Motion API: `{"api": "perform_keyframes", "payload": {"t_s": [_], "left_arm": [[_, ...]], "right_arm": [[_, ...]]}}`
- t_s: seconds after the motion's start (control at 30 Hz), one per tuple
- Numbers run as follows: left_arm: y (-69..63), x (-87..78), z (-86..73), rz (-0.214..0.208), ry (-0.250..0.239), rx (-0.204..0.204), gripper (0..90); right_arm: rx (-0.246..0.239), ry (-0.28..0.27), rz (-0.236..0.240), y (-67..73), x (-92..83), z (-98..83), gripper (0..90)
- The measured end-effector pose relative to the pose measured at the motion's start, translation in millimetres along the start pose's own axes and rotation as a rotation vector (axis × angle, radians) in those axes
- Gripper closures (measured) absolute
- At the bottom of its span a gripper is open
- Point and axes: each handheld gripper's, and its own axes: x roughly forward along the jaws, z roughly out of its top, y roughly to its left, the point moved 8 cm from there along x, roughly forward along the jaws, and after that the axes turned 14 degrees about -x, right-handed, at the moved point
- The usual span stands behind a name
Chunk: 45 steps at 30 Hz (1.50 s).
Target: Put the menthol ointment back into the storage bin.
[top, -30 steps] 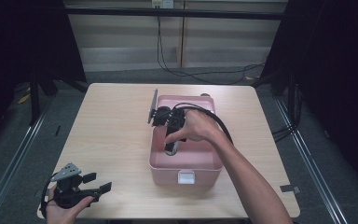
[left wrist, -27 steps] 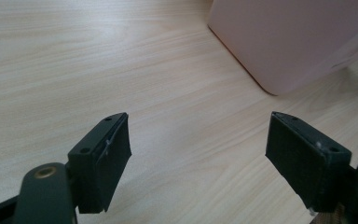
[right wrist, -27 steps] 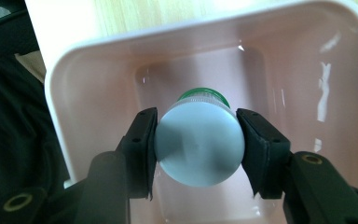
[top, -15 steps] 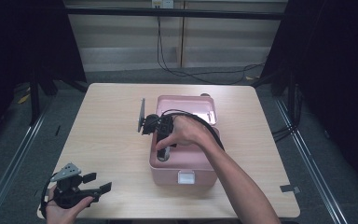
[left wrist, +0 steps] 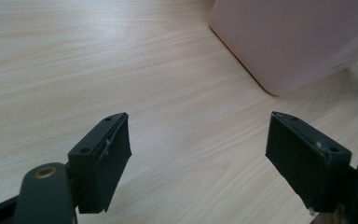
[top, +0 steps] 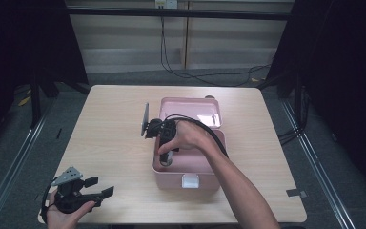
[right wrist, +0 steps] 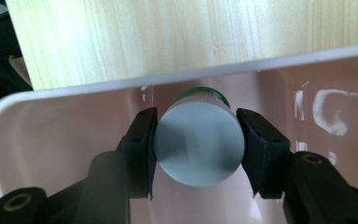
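Observation:
A pink box (top: 186, 183) stands open mid-table, its lid (top: 190, 109) tipped back. My right gripper (top: 166, 157) reaches down into the box's near-left corner. In the right gripper view it (right wrist: 196, 119) is shut on a small round bottle (right wrist: 198, 144) with a grey cap and a green ring, close to the pink inner wall (right wrist: 51, 140). My left gripper (top: 101, 186) rests low at the table's front left corner, open, with nothing between its jaws (left wrist: 198, 123). A rounded corner of the box (left wrist: 298, 42) lies ahead and to its right.
The light wooden table (top: 114, 124) is bare around the box. Black cable runs from the right gripper over the box's rim (top: 219, 143). Dark frame posts and floor rails (top: 24, 143) flank the table, with cables on the floor behind.
My right gripper has moved left and toward the front inside the box, from its middle to the near-left corner, with the bottle held. The left gripper has stayed put.

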Motion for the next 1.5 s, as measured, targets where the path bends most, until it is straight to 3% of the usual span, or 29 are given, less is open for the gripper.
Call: {"api": "perform_keyframes", "payload": {"t_s": [0.23, 0.67, 1.5], "left_arm": [[0.0, 0.1, 0.1, 0.001, 0.000, 0.003, 21.8], [0.3, 0.0, 0.0, 0.001, 0.001, 0.000, 21.8], [0.9, 0.4, -0.4, 0.004, 0.002, -0.003, 21.8]], "right_arm": [[0.011, -0.008, 0.008, -2.3, 8.7, -2.6, 50.9], [-0.028, -0.008, 0.005, -4.6, 20.8, 0.8, 50.9], [-0.039, 0.009, -0.007, -4.6, 39.2, 3.8, 50.8]]}}
